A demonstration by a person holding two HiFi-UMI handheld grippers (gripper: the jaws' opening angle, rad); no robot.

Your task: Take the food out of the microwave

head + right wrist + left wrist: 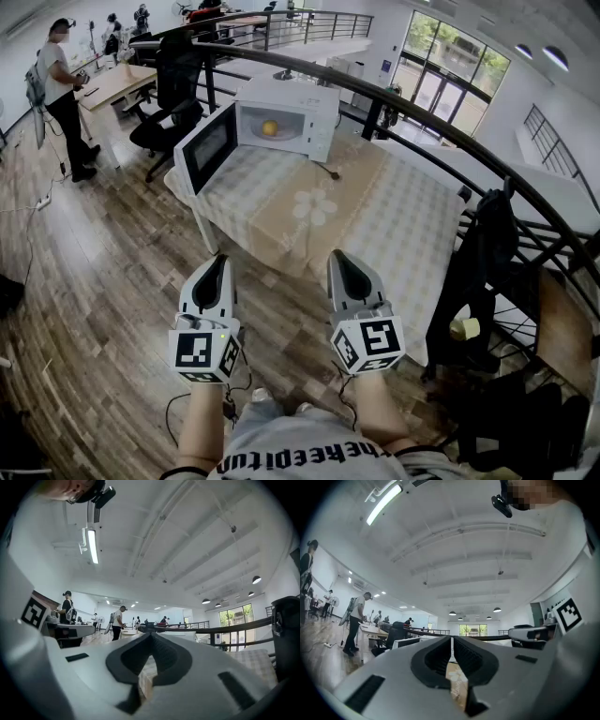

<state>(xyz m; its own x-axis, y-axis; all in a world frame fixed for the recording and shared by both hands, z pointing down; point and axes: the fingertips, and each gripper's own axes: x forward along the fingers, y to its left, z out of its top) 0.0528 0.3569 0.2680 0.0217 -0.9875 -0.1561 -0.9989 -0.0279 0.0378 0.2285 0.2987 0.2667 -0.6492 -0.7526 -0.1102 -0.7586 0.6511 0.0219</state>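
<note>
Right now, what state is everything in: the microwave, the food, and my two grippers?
Microwave: on the table, door swung wide open.
Food: inside the microwave, untouched.
Left gripper: shut, empty, well short of the microwave.
Right gripper: shut, empty, well short of the microwave.
</note>
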